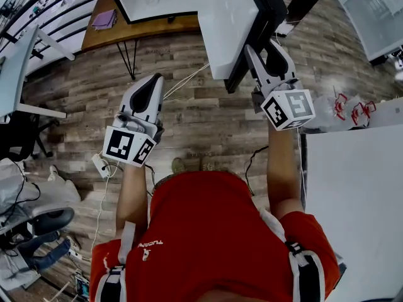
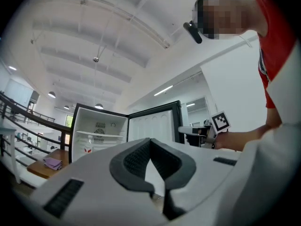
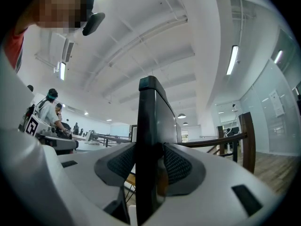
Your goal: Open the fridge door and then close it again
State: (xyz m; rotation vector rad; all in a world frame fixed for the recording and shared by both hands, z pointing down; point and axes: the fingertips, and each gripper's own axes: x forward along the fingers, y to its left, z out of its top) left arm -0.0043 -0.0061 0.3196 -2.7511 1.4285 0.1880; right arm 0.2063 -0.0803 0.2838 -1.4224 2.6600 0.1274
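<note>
The small white fridge [image 1: 165, 0] stands open on a wooden table, its door [image 1: 234, 24] swung out toward me. In the right gripper view the door's black edge [image 3: 149, 121] runs upright between the jaws, and both pads lie against it. My right gripper [image 1: 263, 46] is shut on that edge. My left gripper [image 1: 155, 79] hangs over the floor to the left of the door, shut and holding nothing. From the left gripper [image 2: 150, 144] view I see the fridge [image 2: 99, 128] interior and the door [image 2: 153, 124] ahead.
A wooden table [image 1: 126, 35] with a purple cloth [image 1: 104, 19] carries the fridge. A white counter [image 1: 356, 194] stands at my right. Cables [image 1: 184, 80] and a power strip [image 1: 101, 165] lie on the wood floor. An office chair [image 1: 38, 222] is at the left.
</note>
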